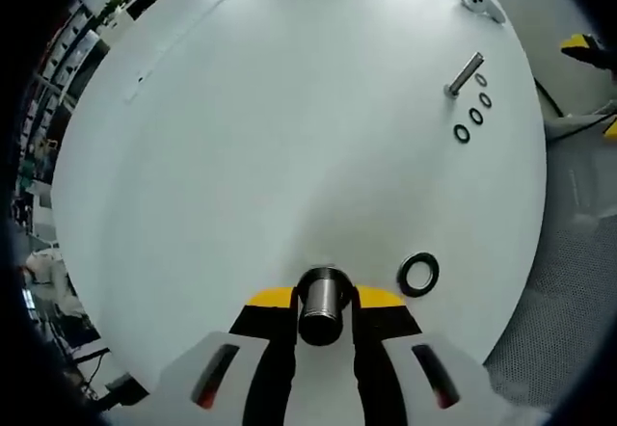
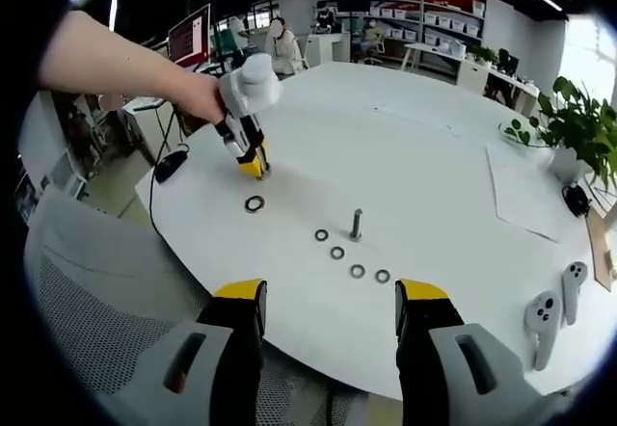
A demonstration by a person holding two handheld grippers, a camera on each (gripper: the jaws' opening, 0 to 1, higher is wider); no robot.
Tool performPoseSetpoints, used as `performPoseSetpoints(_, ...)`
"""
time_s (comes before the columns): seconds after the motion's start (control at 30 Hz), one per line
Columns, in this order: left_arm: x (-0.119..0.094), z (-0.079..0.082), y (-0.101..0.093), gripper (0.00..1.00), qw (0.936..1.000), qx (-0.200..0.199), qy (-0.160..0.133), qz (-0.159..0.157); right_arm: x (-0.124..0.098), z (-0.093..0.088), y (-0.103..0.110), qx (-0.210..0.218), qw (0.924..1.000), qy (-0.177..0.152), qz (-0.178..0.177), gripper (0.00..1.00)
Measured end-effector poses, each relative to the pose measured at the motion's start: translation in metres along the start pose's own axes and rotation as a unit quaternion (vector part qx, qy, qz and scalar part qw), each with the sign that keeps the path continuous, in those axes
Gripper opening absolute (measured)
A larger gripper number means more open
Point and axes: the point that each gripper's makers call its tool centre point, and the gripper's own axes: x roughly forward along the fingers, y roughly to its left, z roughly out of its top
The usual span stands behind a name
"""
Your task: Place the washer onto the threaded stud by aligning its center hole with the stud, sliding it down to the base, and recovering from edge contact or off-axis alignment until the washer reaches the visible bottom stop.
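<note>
Your left gripper [image 1: 323,334] is clamped on a threaded stud [image 1: 323,303], jaws tight against both sides, stud end pointing along the jaws over the white table [image 1: 270,156]. In the right gripper view that same left gripper [image 2: 254,166] sits tip-down near the table's edge, with your hand [image 2: 198,96] on it.

The large black washer [image 1: 418,274] lies flat on the table just beside the held stud, not touching it, close to the table edge. In the right gripper view the washer [image 2: 254,203] is just off the left gripper's yellow tips.

Your right gripper [image 2: 331,315] hangs with its jaws wide apart and nothing between them, at the near table edge.

Further in from the edge a second bolt [image 2: 356,225] stands upright, with four small rings [image 2: 336,252] in a loose arc around it. In the left gripper view the bolt [image 1: 464,74] and small rings [image 1: 475,116] sit near the far edge.

Two white controllers [image 2: 556,308] lie by the table edge. A sheet of paper [image 2: 525,193] lies flat near a potted plant [image 2: 578,122].
</note>
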Motion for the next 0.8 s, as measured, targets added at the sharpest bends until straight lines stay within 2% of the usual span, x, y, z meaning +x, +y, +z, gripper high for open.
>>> performPoseSetpoints(0.37, -0.001, -0.002, 0.002, 0.22, 0.9997, -0.014, -0.020, 0.000, 0.000, 0.001, 0.001, 0.001, 1.0000, -0.001, 0.002, 0.56)
performPoseSetpoints(0.5, -0.006, -0.002, 0.002, 0.30, 0.9987, -0.030, -0.040, 0.010, 0.000, 0.003, 0.002, 0.002, 1.0000, -0.006, 0.005, 0.57)
performPoseSetpoints(0.6, -0.012, -0.004, 0.003, 0.31, 0.9968, -0.055, -0.055, 0.014, 0.001, 0.002, 0.002, 0.002, 1.0000, -0.005, 0.006, 0.57)
performPoseSetpoints(0.8, -0.017, -0.013, -0.001, 0.31, 0.9947, -0.074, -0.068, 0.019, 0.002, 0.003, 0.007, 0.000, 0.9999, -0.006, 0.013, 0.57)
